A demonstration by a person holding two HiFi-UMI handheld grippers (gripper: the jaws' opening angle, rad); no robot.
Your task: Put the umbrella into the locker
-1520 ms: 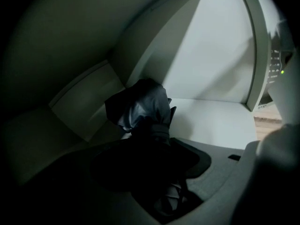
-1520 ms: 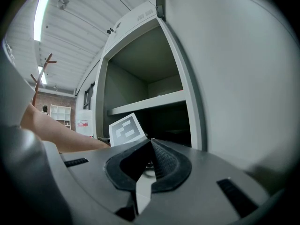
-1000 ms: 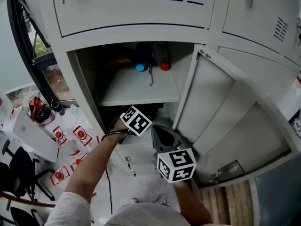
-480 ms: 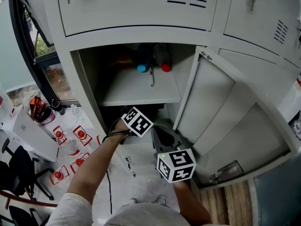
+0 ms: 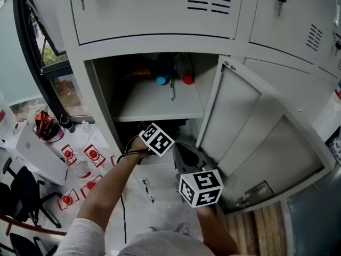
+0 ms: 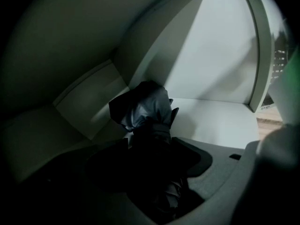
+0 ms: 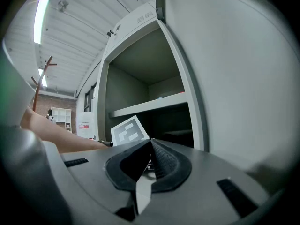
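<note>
The umbrella [image 6: 145,109] is folded into a short dark bundle of limp, slick-looking cloth over a stiff core. It probably weighs little and is not fragile. A hold is best taken across its thick middle, since loose folds alone would likely slip. It lies in the lower compartment [image 6: 220,121] of the locker [image 5: 154,39], under the shelf [image 5: 154,103], with its far end toward an inner corner of the compartment floor. The left gripper [image 6: 154,146] reaches in there. Its fingers have just been opening and stand released and wide, with the umbrella's near end between them, unpressed as far as the gloom shows. The right gripper [image 7: 150,142] waits outside by the swung-out door [image 5: 256,127], fingers [image 7: 165,162] clenched on nothing. The steel floor beside the bundle looks smooth and the compartment narrow. A window [image 5: 53,57] and dark chairs [image 5: 21,196] stand left of the locker.
</note>
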